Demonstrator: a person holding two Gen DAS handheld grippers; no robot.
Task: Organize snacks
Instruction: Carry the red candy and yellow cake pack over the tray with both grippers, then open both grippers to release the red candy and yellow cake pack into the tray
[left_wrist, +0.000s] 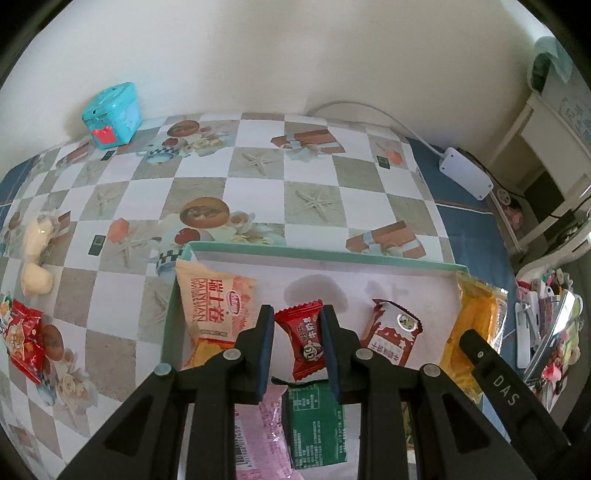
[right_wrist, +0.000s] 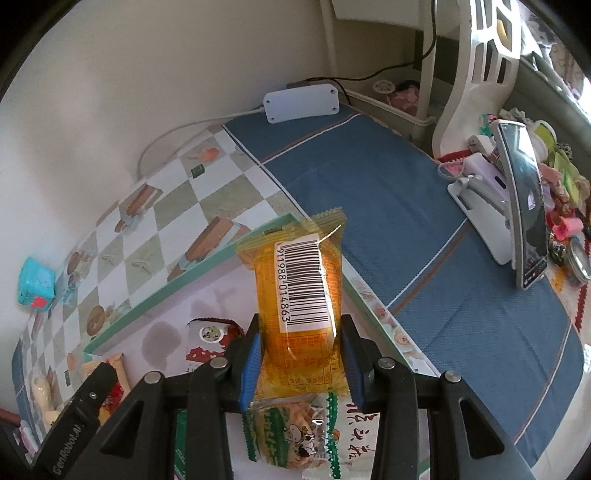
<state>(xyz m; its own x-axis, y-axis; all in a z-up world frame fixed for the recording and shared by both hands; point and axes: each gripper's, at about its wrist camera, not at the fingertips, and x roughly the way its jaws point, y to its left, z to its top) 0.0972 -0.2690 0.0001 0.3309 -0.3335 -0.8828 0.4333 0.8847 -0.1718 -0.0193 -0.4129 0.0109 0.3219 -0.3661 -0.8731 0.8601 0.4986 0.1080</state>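
Right wrist alone: barcode (right_wrist: 303, 282), phone (right_wrist: 526, 218).

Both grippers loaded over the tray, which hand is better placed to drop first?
Left, probably. Left gripper holds the small red candy wrapper over bare floor of the green-rimmed tray; right gripper's orange packet hangs at the tray's edge.

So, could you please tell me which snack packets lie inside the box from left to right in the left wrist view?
Pale orange cake packet with red lettering → small red candy wrapper held between the left gripper pads → red and white wafer packet → clear orange cake packet at the box's right edge.
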